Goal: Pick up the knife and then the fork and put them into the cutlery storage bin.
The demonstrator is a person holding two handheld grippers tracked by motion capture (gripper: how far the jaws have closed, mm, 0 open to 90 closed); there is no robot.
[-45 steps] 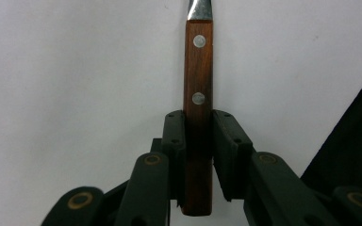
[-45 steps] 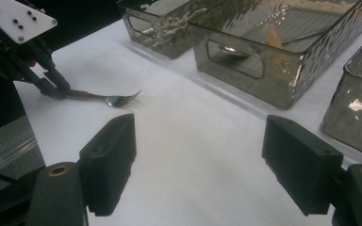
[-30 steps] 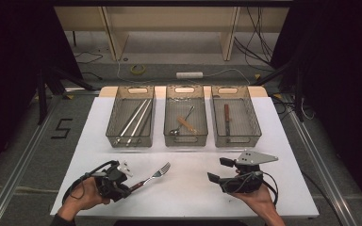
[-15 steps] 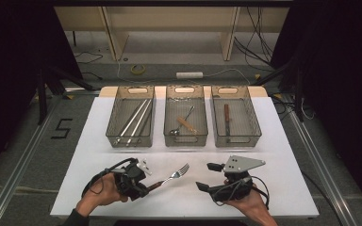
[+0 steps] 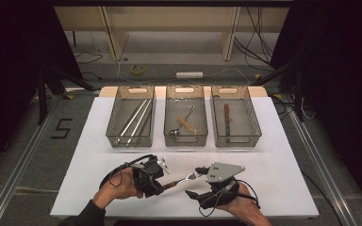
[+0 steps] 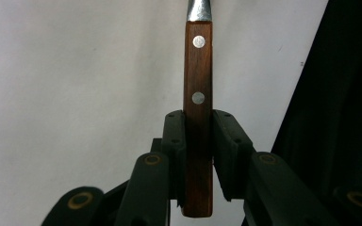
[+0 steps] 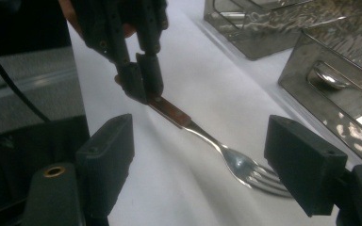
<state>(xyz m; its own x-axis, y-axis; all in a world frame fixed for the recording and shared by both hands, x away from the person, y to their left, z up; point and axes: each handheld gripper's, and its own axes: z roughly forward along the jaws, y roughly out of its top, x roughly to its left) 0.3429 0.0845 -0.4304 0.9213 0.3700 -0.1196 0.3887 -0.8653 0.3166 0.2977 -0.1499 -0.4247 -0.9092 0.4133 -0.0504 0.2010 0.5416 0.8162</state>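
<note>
A white flat counter (image 5: 99, 141) stands on a grey floor (image 5: 23, 155). Behind it is a pale wooden shelf (image 5: 169, 19). Black curtains (image 5: 9, 56) hang at both sides.

The only thing I can read is a large black figure "5" (image 5: 62, 128) marked on the grey floor (image 5: 23, 141), just off the left edge of the white table (image 5: 273, 155) in the high view. I find no other lettering: the three wire baskets at the far edge of the table carry no label I can make out, and the wooden handle in the left gripper view shows no brand or stamp, just two plain metal rivets. In the right gripper view I can read no writing either.
</note>
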